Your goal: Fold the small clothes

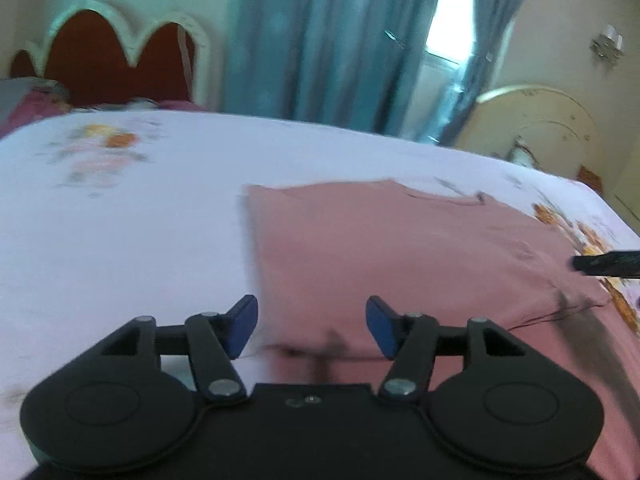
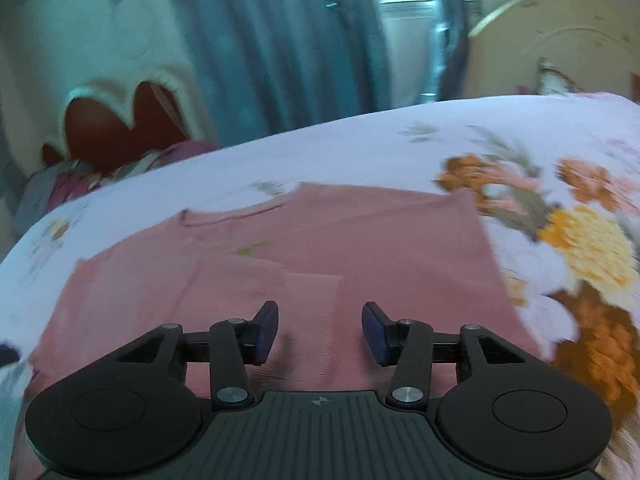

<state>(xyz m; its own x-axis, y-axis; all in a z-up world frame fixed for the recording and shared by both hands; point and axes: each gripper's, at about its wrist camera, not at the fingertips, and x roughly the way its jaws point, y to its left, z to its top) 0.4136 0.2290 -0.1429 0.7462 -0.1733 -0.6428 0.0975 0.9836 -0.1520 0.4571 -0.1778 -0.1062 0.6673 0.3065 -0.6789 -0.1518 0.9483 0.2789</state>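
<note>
Hovering tilted down over the pink shirt (image 2: 320,248) on the bed (image 1: 120,240), left tongs (image 1: 312,326) and right tongs (image 2: 320,332) gape empty.

One pink shirt (image 1: 404,256) lies on one bed (image 1: 140,240). Two grippers are in view: the left gripper (image 1: 312,328) and the right gripper (image 2: 320,334), each with two blue pads (image 1: 242,326), so four pads in all. The sheet shows at least two flower clusters (image 2: 560,216); blur keeps an exact count out of reach. One red headboard (image 1: 108,60) with white trim stands behind the bed, and one cream arched board (image 1: 536,124) at the far right. Two teal curtains (image 1: 320,40) flank one bright window (image 1: 450,12). One wall lamp (image 1: 608,46) hangs at right.
</note>
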